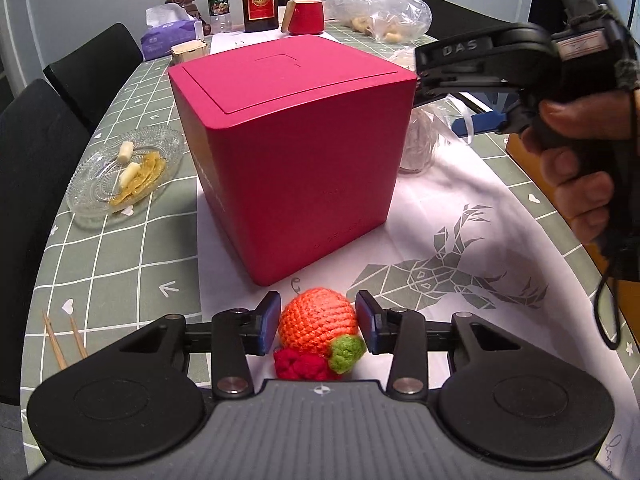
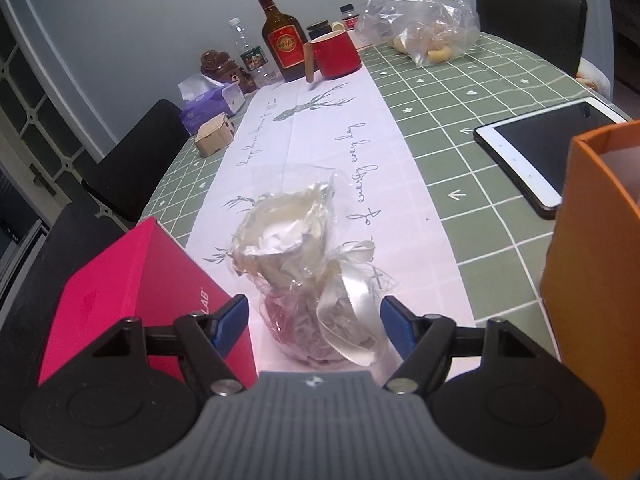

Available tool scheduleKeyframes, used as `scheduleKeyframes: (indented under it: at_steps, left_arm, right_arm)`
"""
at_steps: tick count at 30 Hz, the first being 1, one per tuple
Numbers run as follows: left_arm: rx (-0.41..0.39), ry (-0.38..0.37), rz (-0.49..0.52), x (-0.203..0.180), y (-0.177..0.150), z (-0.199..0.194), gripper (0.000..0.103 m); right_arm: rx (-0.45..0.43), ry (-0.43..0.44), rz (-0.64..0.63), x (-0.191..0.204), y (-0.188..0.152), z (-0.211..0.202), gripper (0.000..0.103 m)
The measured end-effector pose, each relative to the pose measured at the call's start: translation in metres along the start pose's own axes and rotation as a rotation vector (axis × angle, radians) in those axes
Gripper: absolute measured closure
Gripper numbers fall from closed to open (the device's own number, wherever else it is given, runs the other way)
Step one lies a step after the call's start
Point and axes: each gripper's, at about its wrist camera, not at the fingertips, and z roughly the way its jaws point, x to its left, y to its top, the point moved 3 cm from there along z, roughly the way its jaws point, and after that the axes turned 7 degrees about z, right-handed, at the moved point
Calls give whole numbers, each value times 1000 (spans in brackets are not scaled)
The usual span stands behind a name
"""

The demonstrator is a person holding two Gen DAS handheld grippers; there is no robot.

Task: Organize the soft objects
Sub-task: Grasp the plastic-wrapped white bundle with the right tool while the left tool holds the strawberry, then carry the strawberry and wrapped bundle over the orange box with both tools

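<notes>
An orange crocheted ball (image 1: 317, 325) with a green and a red knitted bit lies on the white runner, just in front of a closed magenta box (image 1: 292, 144). My left gripper (image 1: 316, 324) is open, its blue pads either side of the ball with small gaps. My right gripper (image 2: 314, 322) is open around a cellophane-wrapped cream rose with a white ribbon (image 2: 304, 264), right of the magenta box (image 2: 132, 292). The right gripper also shows in the left wrist view (image 1: 440, 92), at the box's upper right.
A glass dish with food scraps (image 1: 124, 170) and toothpicks (image 1: 64, 338) lie left. A red mug (image 2: 334, 56), bottles (image 2: 282, 42), a tissue pack (image 2: 210, 104) and a plastic bag (image 2: 424, 28) stand far back. A tablet (image 2: 548, 148) and an orange box (image 2: 600, 264) are at right.
</notes>
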Motion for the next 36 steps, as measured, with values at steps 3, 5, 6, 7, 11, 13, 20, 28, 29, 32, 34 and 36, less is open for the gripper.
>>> scheduleKeyframes:
  at_steps: [3,5,6,7,11,13,20,28,29,32,34,36]
  left_arm:
    - [3,-2,-1,0,0,1,56]
    - [6,-2,2,-1,0,1,56]
    - [9,-3,4,-2,0,1,56]
    - [13,-6,5,-2,0,2,55]
    - [30,3,35,-8,-2,4,55]
    - [31,-2,35,-7,-3,3,55]
    - [33,-8,36,-6,-4,3,55]
    - [43,-2,48,-9,-3,1,56]
    - [42,-3,50,-10,-3,1,56]
    - [37,-8,56,-10,-1,-2,56]
    - [33,-10,65,-10,0,-3,56]
    - [29,-11,70,-11,1,-6,56]
  right_arm:
    - [-24,-12,-37,4,0,3,32]
    - [-30,-13,-48,5,0,6,32]
    - [-31,-17,-52,6,0,8,32]
    - [-34,-21,-54,5,0,10,32]
    - [-38,-29,-40,5,-1,16,32]
    - [-55,-33,-44,6,1,16,32]
    - [-56,-28,-56,6,4,9,71]
    - [-43,12,-45,3,6,-3,90]
    - [-40,14,-41,2,6,-6,90]
    - [-48,29,-49,3,9,-16,93]
    - [-65,36,-58,4,12,-25,93]
    - [-76,43,-58,3,14,-36,93]
